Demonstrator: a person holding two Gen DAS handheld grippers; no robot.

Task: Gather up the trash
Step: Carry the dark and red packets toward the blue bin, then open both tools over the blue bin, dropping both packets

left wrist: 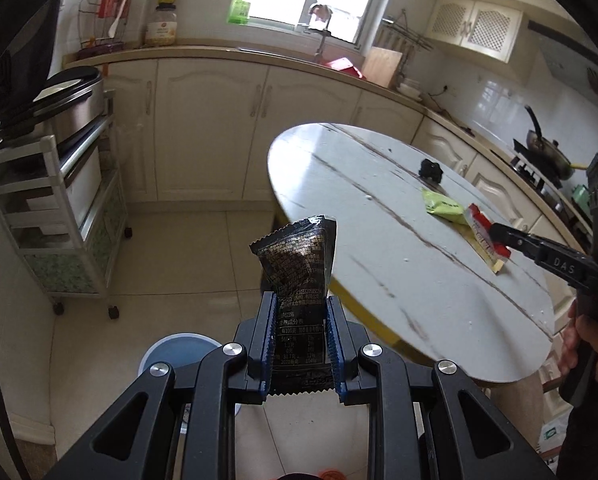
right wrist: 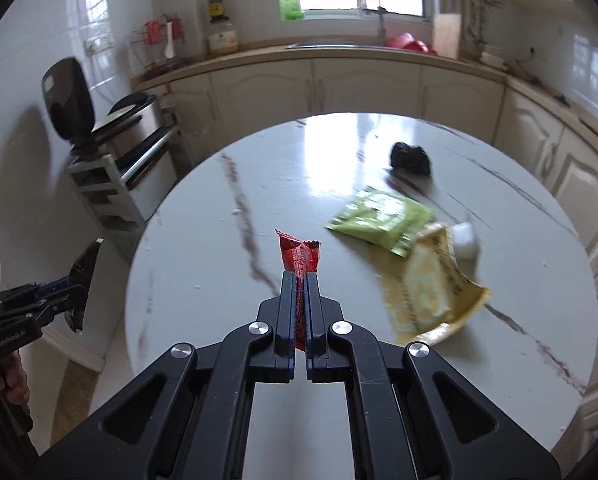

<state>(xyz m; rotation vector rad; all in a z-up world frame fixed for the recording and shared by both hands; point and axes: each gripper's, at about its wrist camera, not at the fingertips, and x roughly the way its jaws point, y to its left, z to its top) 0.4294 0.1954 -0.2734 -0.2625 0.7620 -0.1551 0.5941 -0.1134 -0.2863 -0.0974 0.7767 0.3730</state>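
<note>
1. Left gripper (left wrist: pixel 300 332) clamps the black wrapper (left wrist: pixel 299 264), frame centre, over the floor; blue bin (left wrist: pixel 179 354) lower left.
2. Right gripper (right wrist: pixel 300 312) pinches the red wrapper (right wrist: pixel 299 258) above the table (right wrist: pixel 219 280).
3. We judge collection partial — green packet (right wrist: pixel 381 218), yellow packet (right wrist: pixel 427 284), black lump (right wrist: pixel 411 158) remain, centre right.

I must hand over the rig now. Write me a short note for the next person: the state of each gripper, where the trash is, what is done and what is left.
Left gripper: shut on the black wrapper, held off the table edge, above the floor; a blue round container shows just below.
Right gripper: shut on the red wrapper, above the table.
Left on the table: green packet, yellow packet, a white piece, a small black object.
Done: two wrappers picked up. Left: drop both, probably into the blue container, then collect the rest.
</note>
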